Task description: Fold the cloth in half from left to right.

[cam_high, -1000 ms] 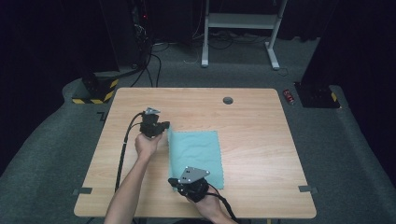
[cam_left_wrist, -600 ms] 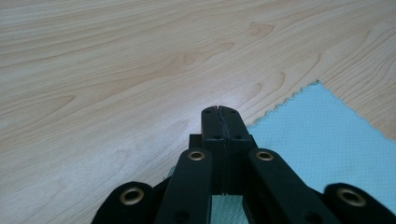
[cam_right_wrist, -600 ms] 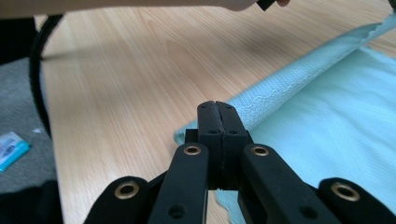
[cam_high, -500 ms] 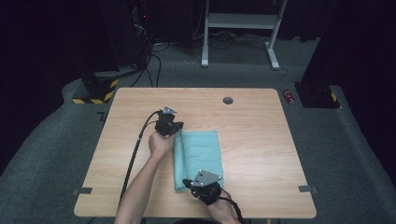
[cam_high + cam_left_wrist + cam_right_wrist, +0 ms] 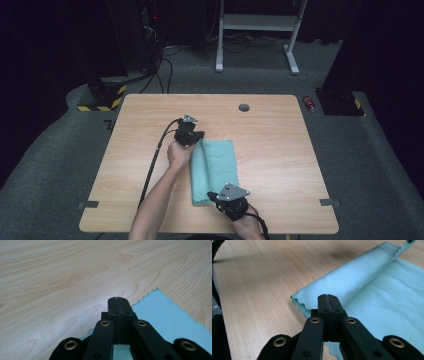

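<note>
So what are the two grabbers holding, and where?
Both hold the cloth by its folded-over edge: left gripper at the far corner, right gripper at the near one.

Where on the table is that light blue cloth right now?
In the high view the cloth lies near the middle of the wooden table, toward the person's side, between the left gripper at its far corner and the right gripper at its near corner.

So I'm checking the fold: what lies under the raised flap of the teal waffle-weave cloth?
Under the folded-over flap lies the teal cloth's own lower layer, flat on the light wooden table. How far that layer reaches beneath the flap is covered.
</note>
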`<action>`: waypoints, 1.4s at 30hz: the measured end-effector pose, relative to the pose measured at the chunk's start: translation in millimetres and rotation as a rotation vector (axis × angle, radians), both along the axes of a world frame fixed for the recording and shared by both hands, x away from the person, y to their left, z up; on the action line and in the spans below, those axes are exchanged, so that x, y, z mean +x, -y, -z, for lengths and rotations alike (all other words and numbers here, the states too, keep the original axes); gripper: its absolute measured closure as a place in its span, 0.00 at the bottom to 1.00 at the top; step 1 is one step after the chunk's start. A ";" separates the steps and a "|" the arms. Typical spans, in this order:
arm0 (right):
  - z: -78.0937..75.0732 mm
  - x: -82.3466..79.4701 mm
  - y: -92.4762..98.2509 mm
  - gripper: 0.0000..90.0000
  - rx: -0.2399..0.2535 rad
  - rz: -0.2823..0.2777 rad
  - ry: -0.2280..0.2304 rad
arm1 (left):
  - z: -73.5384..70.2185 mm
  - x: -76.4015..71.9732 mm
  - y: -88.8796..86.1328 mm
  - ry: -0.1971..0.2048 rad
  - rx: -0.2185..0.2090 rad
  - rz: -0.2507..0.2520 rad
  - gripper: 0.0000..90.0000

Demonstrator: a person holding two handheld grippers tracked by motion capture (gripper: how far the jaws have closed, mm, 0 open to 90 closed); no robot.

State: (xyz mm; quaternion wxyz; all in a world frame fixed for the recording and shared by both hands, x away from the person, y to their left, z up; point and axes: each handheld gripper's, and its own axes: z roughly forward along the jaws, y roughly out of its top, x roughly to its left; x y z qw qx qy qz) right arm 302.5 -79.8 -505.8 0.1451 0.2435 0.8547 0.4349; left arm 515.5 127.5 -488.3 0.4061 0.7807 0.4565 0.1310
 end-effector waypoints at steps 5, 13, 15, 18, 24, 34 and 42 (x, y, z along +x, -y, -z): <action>-0.9 1.6 10.1 1.00 0.023 0.018 -0.022 | -2.4 3.1 7.8 -0.003 -0.003 0.023 1.00; -2.3 4.0 32.8 1.00 0.036 0.049 -0.042 | -5.4 6.0 24.0 -0.006 -0.003 0.068 1.00; -2.2 3.6 36.5 1.00 0.031 0.055 -0.039 | -4.0 7.8 26.4 -0.012 -0.005 0.071 1.00; -1.8 2.0 42.5 1.00 0.029 0.071 -0.041 | -4.5 9.3 33.3 -0.011 -0.002 0.082 1.00; -0.7 0.3 51.7 1.00 0.022 0.093 -0.046 | -6.6 11.8 50.5 0.002 0.005 0.113 1.00; 3.0 -4.0 67.5 1.00 0.020 0.118 -0.055 | 0.9 12.5 73.8 -0.005 0.023 0.146 1.00; 7.6 -6.0 72.7 1.00 0.011 0.131 -0.071 | 7.0 12.9 83.7 -0.007 0.026 0.161 1.00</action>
